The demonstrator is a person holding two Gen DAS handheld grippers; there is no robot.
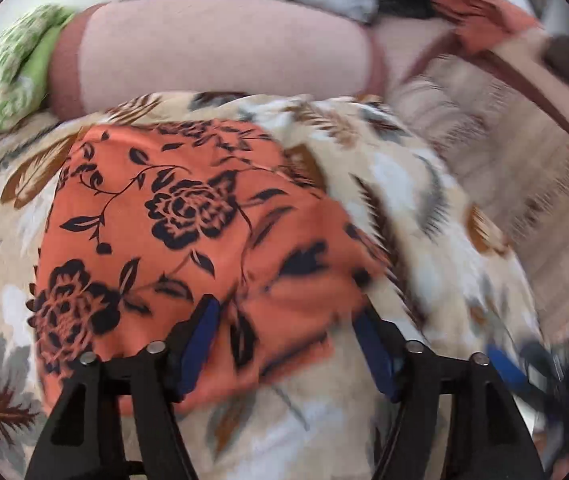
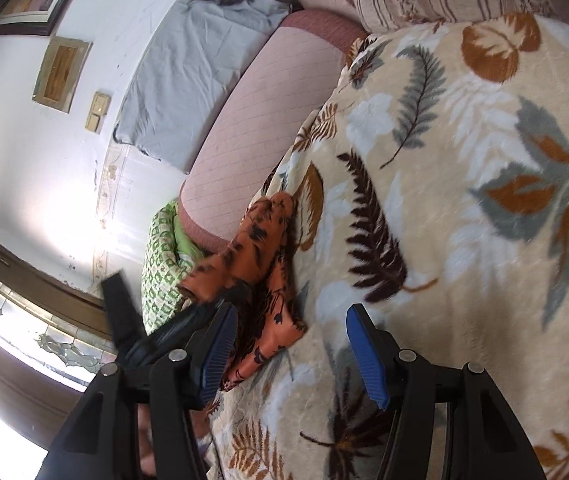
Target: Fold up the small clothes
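Leaf-print blanket beneath white wall

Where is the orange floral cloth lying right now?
In the left wrist view the orange cloth lies on the leaf-print blanket, just below the pink cushion; in the right wrist view it sits at the blanket's left edge.

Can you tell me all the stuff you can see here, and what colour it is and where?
garment: one, orange with black flowers, on the blanket
blanket: one, cream with leaves, spread over the bed
pillow: one, green and white, beside the cushion
cushion: one, pink, behind the blanket
sheet: one, grey, against the wall
left gripper: black with blue pads, open over the garment
right gripper: black with blue pads, open, beside the garment
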